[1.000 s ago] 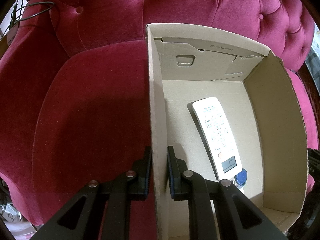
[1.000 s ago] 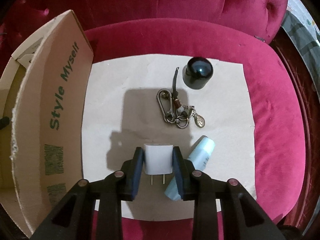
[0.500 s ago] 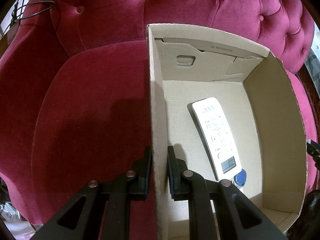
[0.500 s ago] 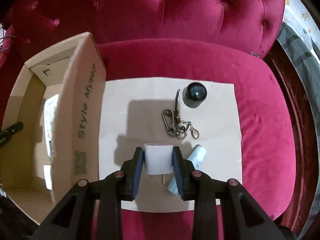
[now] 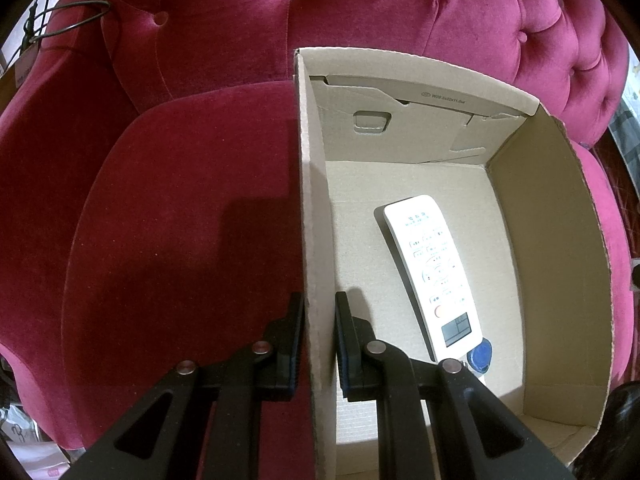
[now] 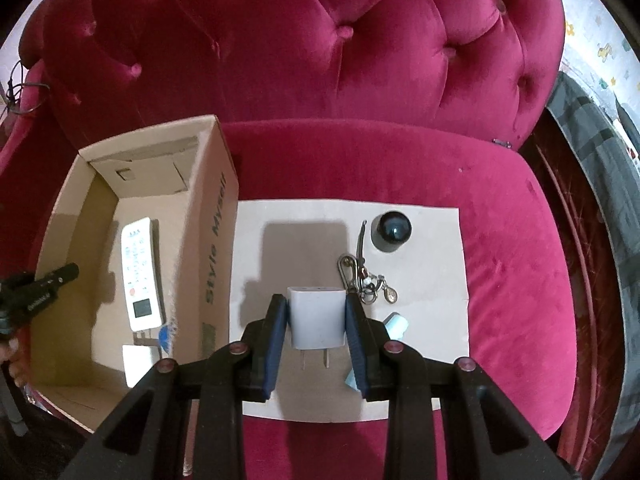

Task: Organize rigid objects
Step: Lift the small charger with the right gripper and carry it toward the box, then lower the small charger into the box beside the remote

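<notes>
- Progress is judged partial — a remote (image 5: pixel 434 276) and a blue tag (image 5: pixel 480 358) already lie in the box (image 5: pixel 560 248), with a white block (image 6: pixel 138 364) beside them in the right wrist view.
- 3 items are left on the paper sheet (image 6: pixel 304 216) on the red sofa (image 6: pixel 516 264): a black cap (image 6: pixel 391 232), a key clip (image 6: pixel 362 280) and a pale blue tube (image 6: pixel 394 326).
- Charger (image 6: pixel 317 318) is gripped by the right gripper (image 6: pixel 316 344), prongs toward the camera, above the sheet — not yet over the box.
- Left gripper (image 5: pixel 318 344) is clamped on the box's left wall.
- "Style Myself" is printed in green on the box's outer wall; the small code on the inner flap is not legible.
</notes>
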The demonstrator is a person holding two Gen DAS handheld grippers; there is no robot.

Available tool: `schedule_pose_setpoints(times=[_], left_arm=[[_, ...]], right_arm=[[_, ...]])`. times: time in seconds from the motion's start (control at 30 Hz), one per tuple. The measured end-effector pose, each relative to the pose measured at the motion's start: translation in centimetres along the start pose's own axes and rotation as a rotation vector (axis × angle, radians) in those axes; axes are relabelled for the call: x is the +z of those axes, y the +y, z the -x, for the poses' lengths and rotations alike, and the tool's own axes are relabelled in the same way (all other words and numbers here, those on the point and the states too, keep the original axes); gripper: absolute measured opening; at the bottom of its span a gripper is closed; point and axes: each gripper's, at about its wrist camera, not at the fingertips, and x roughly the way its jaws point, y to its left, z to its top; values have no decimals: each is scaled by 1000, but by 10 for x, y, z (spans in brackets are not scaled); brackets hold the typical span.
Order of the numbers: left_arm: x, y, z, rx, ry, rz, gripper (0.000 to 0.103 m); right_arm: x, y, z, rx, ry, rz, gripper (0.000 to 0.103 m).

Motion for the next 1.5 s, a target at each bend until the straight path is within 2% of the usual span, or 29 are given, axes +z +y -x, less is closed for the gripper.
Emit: schedule_pose_setpoints(times=[0.43,0.8,1.2,1.5], left_arm=[[0,1,0,-1,0,-2,16],[-1,0,0,-4,1,-2,16],[-1,0,0,-7,2,-1,16],[-1,0,0,-7,2,0,16]], right_arm=[[18,29,31,22,-70,51,30],[30,61,42,64,-103,93,30],[29,107,30,119,-79,164,30],[19,135,7,140,-32,210,30]])
